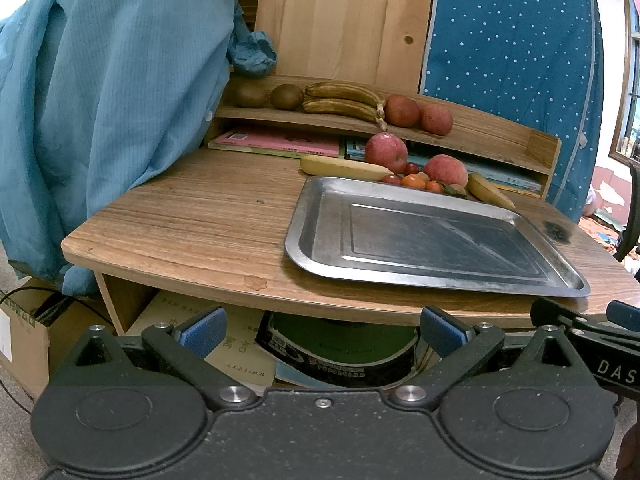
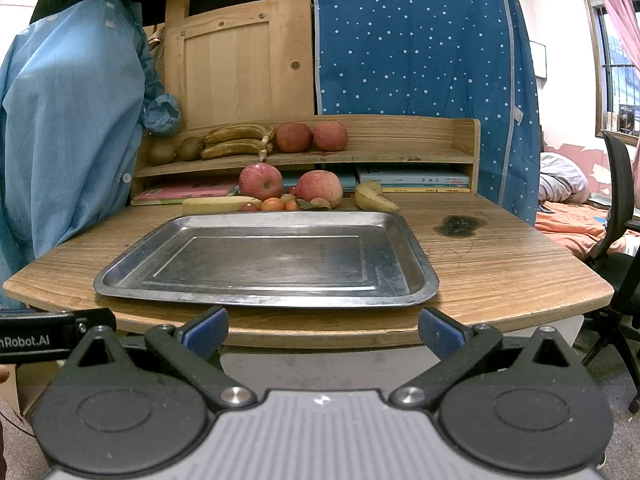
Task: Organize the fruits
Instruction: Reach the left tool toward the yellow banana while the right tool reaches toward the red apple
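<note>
An empty steel tray (image 2: 412, 248) (image 1: 304, 216) lies on the wooden desk. Behind it sit two red apples (image 2: 261, 181) (image 2: 320, 188), two yellow bananas (image 2: 216, 204) (image 2: 374, 197), small orange and red fruits (image 2: 273, 204) (image 1: 414, 181). On the shelf above rest two kiwis (image 2: 190, 148), two brown bananas (image 2: 236, 140) and two more apples (image 2: 293, 137). My left gripper (image 1: 322, 330) hangs open below the desk's front edge, left of the tray. My right gripper (image 2: 322, 330) is open too, just before the desk edge, centred on the tray. Both hold nothing.
A blue coat (image 1: 100, 100) hangs at the desk's left side. Books (image 2: 412, 180) lie under the shelf. A burn mark (image 2: 460, 225) stains the desk right of the tray. An office chair (image 2: 616, 240) stands at the right. Books and a cardboard box (image 1: 24, 340) sit under the desk.
</note>
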Tool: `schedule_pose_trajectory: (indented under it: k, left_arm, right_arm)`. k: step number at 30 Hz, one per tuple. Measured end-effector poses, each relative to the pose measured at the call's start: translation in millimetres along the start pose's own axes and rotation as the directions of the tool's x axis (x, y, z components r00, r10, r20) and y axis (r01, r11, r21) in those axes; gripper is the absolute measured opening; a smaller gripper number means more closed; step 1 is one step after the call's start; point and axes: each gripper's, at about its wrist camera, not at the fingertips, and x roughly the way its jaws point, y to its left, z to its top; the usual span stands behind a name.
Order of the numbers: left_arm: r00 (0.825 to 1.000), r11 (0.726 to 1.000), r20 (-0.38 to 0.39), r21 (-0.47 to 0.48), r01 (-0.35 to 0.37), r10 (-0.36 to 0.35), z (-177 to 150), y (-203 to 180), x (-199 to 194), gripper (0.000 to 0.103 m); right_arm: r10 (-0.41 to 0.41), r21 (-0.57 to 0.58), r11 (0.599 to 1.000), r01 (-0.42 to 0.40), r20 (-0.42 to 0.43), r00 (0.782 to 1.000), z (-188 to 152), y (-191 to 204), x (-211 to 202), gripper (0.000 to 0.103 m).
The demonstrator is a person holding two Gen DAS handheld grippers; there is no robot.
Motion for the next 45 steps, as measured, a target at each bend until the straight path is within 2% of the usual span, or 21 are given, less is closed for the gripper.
schedule_pose_trajectory:
  k: [8, 29, 45]
  left_arm:
    - [1.000, 1.000, 0.006, 0.004, 0.001, -0.001, -3, 2, 4, 0.102]
    - [0.998, 0.999, 0.054, 0.024, 0.028, -0.029, 39, 6, 3, 0.102]
    - [1.000, 1.000, 0.025, 0.018, -0.007, 0.006, 106, 17, 55, 0.102]
  right_arm:
    - [0.003, -0.002, 1.000, -0.003, 0.008, 1.000, 1, 1, 3, 0.103]
    - [0.002, 0.000, 1.000, -0.002, 0.006, 1.000, 24, 2, 11, 0.103]
    - [0.062, -0.054, 0.997, -0.062, 0.007, 0.998, 73, 10, 64, 0.103]
